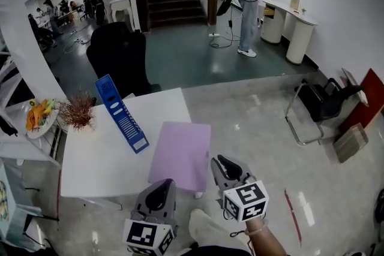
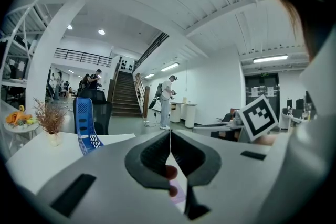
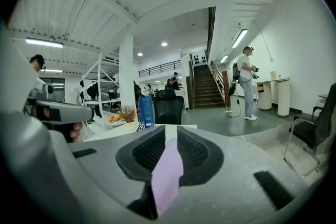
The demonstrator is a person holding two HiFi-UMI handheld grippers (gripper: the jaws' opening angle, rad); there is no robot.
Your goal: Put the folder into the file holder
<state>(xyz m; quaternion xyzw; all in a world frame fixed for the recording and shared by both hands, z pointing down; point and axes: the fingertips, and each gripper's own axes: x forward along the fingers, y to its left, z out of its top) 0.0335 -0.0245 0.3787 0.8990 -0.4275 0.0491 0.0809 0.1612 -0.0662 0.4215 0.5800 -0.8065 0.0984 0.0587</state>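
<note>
Lying flat at the near right corner of the table (image 1: 102, 159), the lilac folder (image 1: 180, 153) has its right edge seemingly jutting a little past the table's edge; its longer side appears to run from near to far. Both grippers sit at its near end, pointing far and slightly down. The left gripper (image 1: 164, 183) is at the folder's near edge, with its jaws pressed together and nothing between them. The right gripper (image 1: 218, 160) is just beside the near right corner, with its jaws a narrow slit apart; lilac shows through the gap from below, but the pads do not seem to press on it.

The blue holder (image 1: 123, 114) stands on the table to the far left of the folder, close to it but apart; its long axis slants from far left to near right. How its open side faces I cannot tell.

By my reading the folder is not yet gripped, so the pick-up is the step in hand. The right gripper looks better placed at the overhanging edge; the carry then goes left and far, which is the left gripper's side. A thin sheet lying flat gives sideways-closing jaws little to bite, so the free edge matters.
</note>
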